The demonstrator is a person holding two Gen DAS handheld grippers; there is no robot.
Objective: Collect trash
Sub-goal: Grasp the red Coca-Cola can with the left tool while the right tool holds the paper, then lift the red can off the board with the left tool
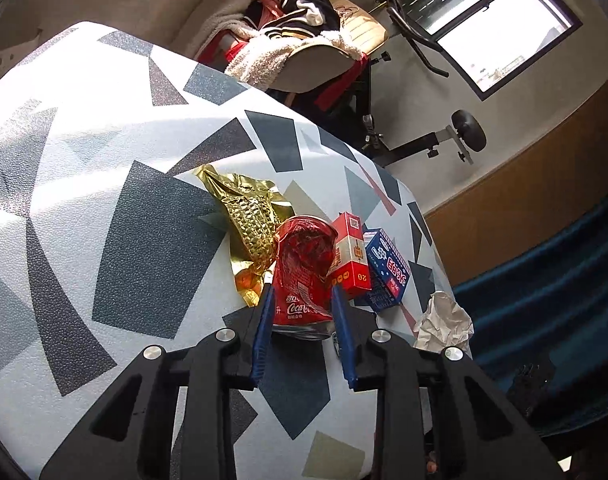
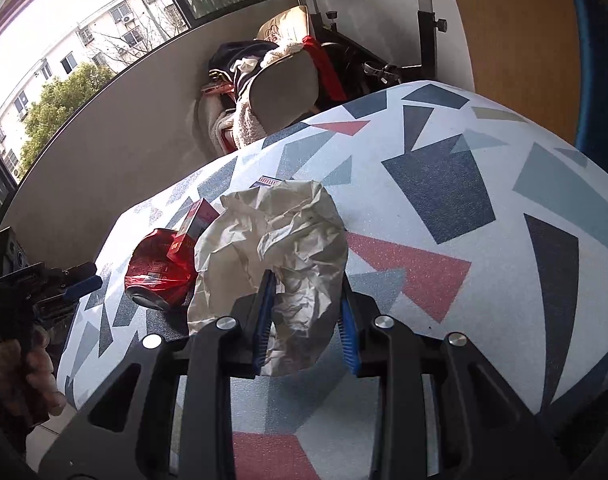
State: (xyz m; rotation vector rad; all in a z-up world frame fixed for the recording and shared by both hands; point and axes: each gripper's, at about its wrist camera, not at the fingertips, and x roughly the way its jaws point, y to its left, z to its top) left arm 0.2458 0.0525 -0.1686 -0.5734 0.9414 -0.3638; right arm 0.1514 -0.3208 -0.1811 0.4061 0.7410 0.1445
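The table [image 1: 83,184], under a geometric-patterned cover, extends ahead of both grippers. Right gripper [image 2: 306,308]: jaws clamped on the crumpled paper wad [image 2: 271,236], which bulges forward and to its left. Left gripper [image 1: 301,312]: blue pads pressed against both sides of the crushed cola can [image 1: 304,272]. Just beyond the can lie a gold foil wrapper [image 1: 247,216], to its left, and a red carton [image 1: 350,256] and a blue box [image 1: 386,270], to its right. Judged step: pick-up, both items gripped. Next move calls for lifting clear without dragging neighbours; no bin is visible.
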